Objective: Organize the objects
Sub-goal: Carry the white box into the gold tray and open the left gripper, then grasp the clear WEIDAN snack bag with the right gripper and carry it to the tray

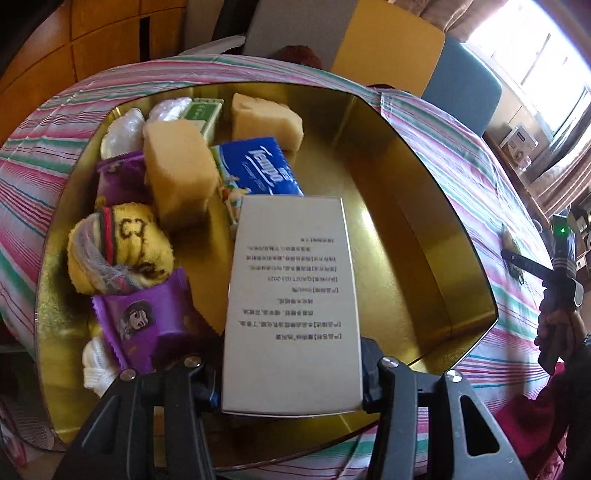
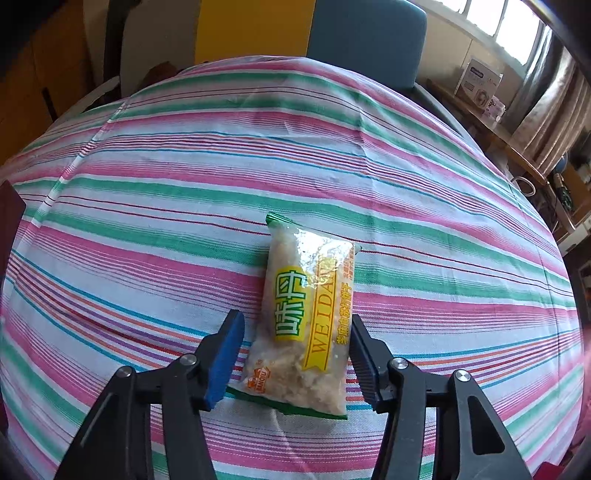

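Hand-held gripper (image 2: 295, 354) astride snack packet (image 2: 306, 321).

Striped tablecloth (image 2: 221, 155), blue chair (image 2: 369, 33), window (image 2: 498, 22), curtain (image 2: 554, 122).

A round table under a pink, green and white striped cloth (image 2: 258, 155) fills the room's middle. Behind it stand a yellow-backed chair (image 1: 388, 48) and a blue-backed chair (image 2: 365, 29). Daylight floods through a bright window (image 2: 498, 22) with pale curtains (image 2: 550, 110) above a wooden sideboard (image 2: 491, 136); orange-brown wooden cabinets (image 1: 85, 40) line the left.
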Demonstrator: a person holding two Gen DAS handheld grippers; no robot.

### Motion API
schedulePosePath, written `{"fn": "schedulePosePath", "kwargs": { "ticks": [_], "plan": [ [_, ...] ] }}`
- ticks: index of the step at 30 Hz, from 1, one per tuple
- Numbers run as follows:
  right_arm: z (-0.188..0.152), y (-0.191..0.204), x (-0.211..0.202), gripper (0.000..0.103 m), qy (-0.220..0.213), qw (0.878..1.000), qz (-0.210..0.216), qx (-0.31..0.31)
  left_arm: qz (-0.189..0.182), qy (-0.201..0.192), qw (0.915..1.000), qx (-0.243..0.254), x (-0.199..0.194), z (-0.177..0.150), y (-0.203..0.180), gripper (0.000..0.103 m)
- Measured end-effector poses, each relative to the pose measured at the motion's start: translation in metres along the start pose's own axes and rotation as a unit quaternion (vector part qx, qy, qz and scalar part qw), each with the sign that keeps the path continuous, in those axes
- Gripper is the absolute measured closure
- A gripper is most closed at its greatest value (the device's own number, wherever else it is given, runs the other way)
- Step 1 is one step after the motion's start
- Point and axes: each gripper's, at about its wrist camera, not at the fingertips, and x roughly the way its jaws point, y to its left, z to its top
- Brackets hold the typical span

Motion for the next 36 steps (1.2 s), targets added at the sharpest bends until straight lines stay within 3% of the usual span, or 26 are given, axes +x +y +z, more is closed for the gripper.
{"fn": "schedulePosePath", "kwargs": {
  "ticks": [6,13,14,17,24,27,36],
  "plan": [
    [0.002,0.001,0.002,0.046,0.001,1.0,0.0,-0.001,0.028,-0.03,0.9989,0.023,-0.015,0.001,-0.002,0.052],
    [0.002,0.001,0.002,0.047,0.002,1.0,-0.001,-0.002,0.069,-0.041,0.9952,0.056,-0.005,0.008,-0.008,0.052],
    [0.002,0.001,0.002,0.051,0.001,1.0,0.0,-0.005,0.071,-0.043,0.9949,0.058,-0.006,0.008,-0.007,0.052],
    [0.001,0.007,0.0,0.059,-0.003,1.0,0.001,-0.023,0.068,-0.043,0.9953,0.054,-0.008,0.008,-0.005,0.052],
    [0.001,0.005,0.002,0.059,-0.005,1.0,0.004,-0.021,0.063,-0.072,0.994,0.053,-0.031,0.008,-0.004,0.051],
    [0.001,0.005,0.003,0.059,-0.006,1.0,0.003,-0.022,0.056,-0.083,0.9936,0.052,-0.041,0.008,-0.002,0.045],
    [-0.001,0.009,0.0,0.061,0.008,1.0,-0.006,-0.02,0.052,-0.11,0.9912,0.051,-0.059,0.01,0.002,0.045]
  ]
}}
